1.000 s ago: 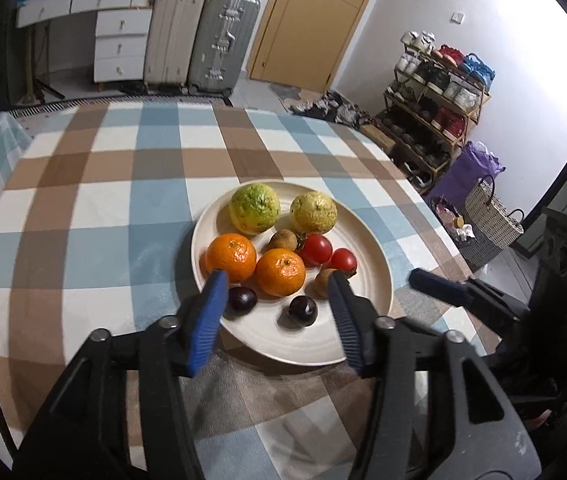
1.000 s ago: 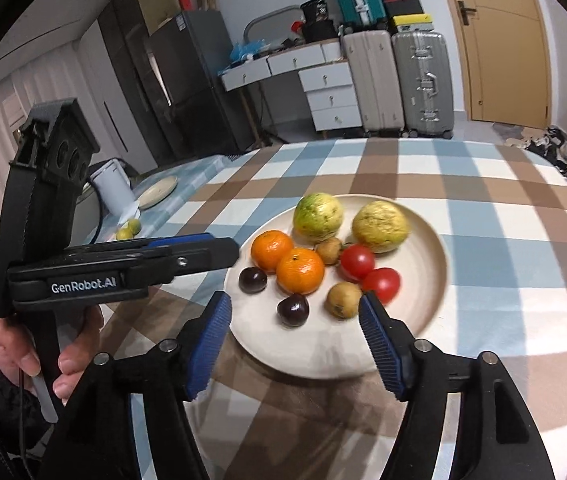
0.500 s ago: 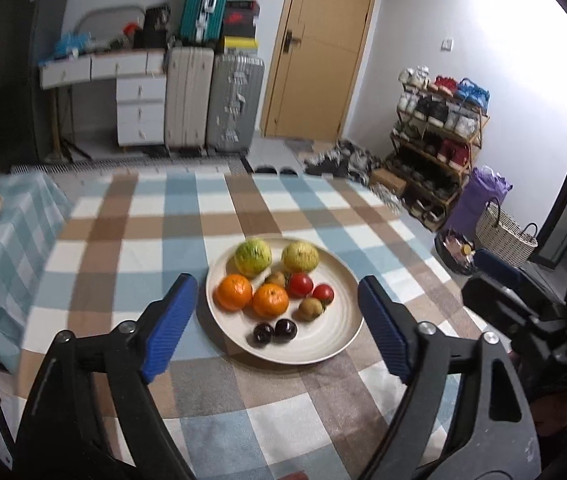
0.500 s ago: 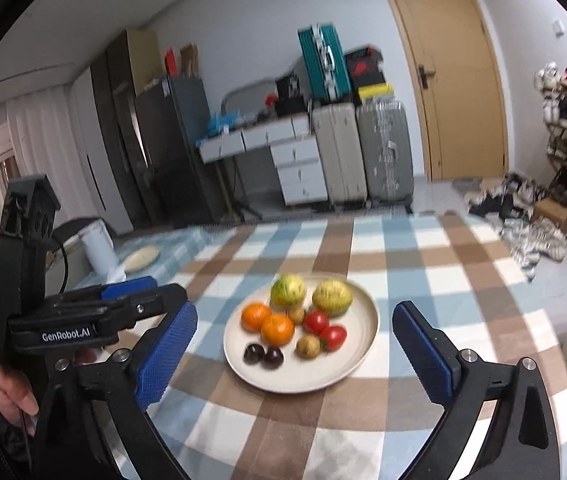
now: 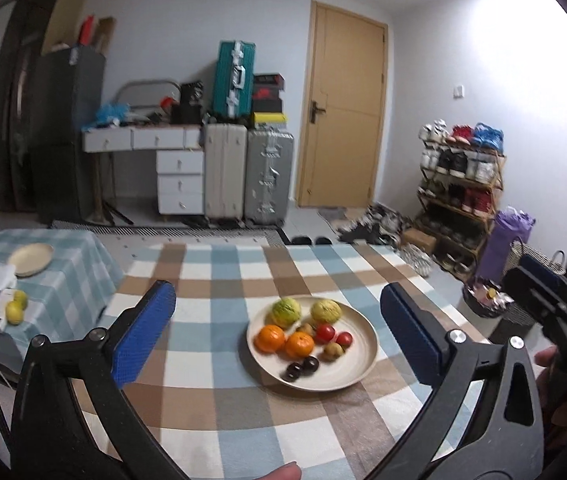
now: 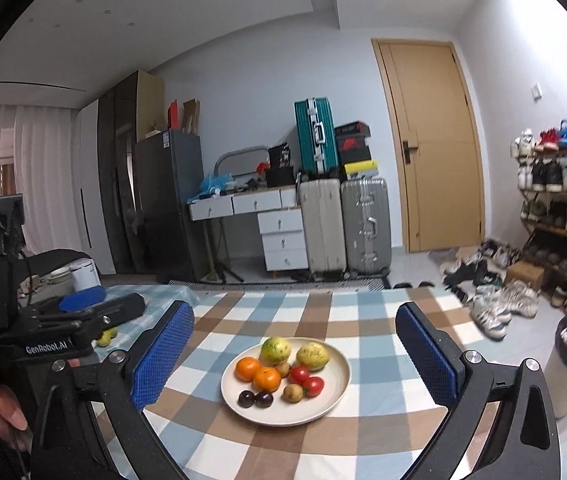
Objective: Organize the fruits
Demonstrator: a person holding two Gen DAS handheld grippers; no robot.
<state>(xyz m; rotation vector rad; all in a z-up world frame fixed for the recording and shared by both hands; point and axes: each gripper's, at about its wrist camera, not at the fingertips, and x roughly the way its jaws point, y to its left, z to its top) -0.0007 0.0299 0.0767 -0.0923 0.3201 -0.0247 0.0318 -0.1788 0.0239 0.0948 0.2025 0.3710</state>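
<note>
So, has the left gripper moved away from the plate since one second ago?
Yes. The left gripper has pulled back and up: the plate looks smaller and farther, and the door is fully visible. Its jaws have just been opening, empty.

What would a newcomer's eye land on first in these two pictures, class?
Most likely the round plate of bright fruit at the middle of the checked tablecloth: oranges, tomatoes and dark plums. Next, the blue pads of each hand-held gripper framing it, left and right, both wide open and empty.

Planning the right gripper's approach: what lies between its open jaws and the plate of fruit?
Only bare checked tablecloth; the right wrist view shows nothing between the right gripper and the plate.
</note>
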